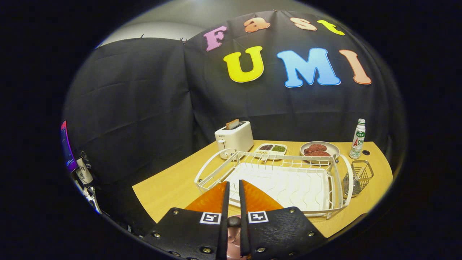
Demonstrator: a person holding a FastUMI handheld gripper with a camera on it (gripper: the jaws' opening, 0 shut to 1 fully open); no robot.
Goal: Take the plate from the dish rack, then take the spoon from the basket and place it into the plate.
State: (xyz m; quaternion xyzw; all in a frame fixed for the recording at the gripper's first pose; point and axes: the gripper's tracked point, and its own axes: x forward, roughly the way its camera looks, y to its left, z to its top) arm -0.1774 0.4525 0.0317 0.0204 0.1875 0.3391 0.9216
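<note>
Gripper fingers nearly together, only a narrow slit between them. A pinkish piece sits low in that slit near the finger bases, possibly a handle. Can't tell what it is or whether both fingers press on it, so grip state is unclear.

Fingertips hang over the near rim of the white dish rack, which lies just ahead on the wooden table. Rack bed looks bare; its near-left corner is hidden behind the fingers. No plate standing in the rack slots that I can make out.

Wire basket hangs at the rack's right end, well right of the fingers. Contents too small to resolve, so spoon not made out.

Beyond the rack: a grey plate holding reddish-brown pieces, a small white tray with dark and green fillings to its left, and a white toaster with a slice sticking up. Bottle stands right of the grey plate.
</note>
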